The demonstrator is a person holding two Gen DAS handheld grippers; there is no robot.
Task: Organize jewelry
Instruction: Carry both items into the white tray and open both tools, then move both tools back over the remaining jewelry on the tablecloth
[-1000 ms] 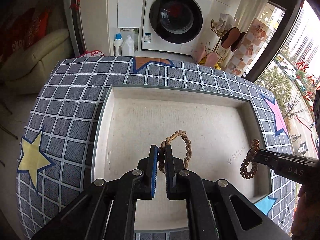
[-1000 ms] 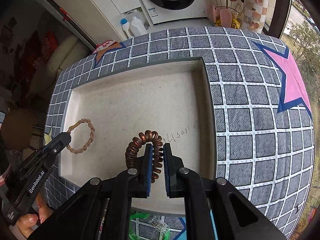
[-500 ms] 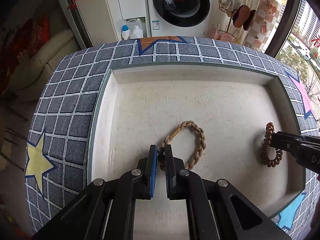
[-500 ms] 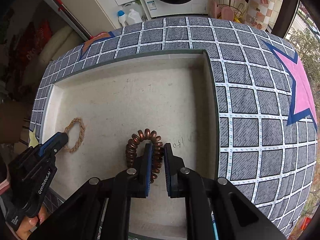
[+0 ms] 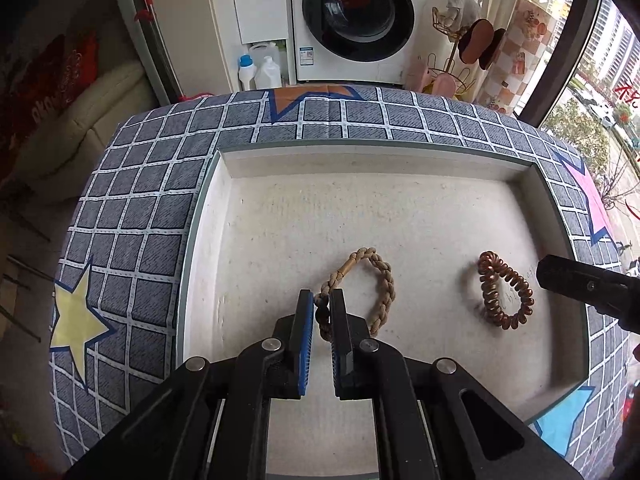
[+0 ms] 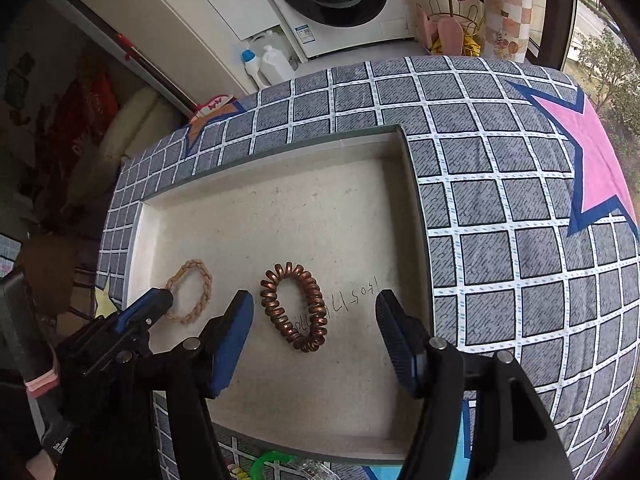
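A shallow cream tray (image 5: 360,216) (image 6: 320,216) lies on a checked cloth. My left gripper (image 5: 322,298) (image 6: 160,300) is shut on the near end of a braided beige bracelet (image 5: 384,280) (image 6: 204,284). The rest of its loop rests on the tray floor. To its right a copper coil bracelet (image 5: 506,292) (image 6: 276,312) lies flat on the tray. My right gripper (image 6: 314,298) is over it with its jaws opening. The coil sits between the pads, and neither pad touches it. One right finger (image 5: 576,280) shows at the edge of the left wrist view.
The grey checked cloth (image 6: 500,240) with coloured stars surrounds the tray. Handwriting (image 6: 356,292) marks the tray floor by the coil. A green item (image 6: 272,464) lies past the tray's near rim. A washing machine (image 5: 356,20) and bottles (image 5: 260,68) stand beyond the table.
The right jaws have opened and let go of the coil bracelet, which now lies on the tray floor. The left gripper stays shut on the braided bracelet, whose loop has settled onto the tray.
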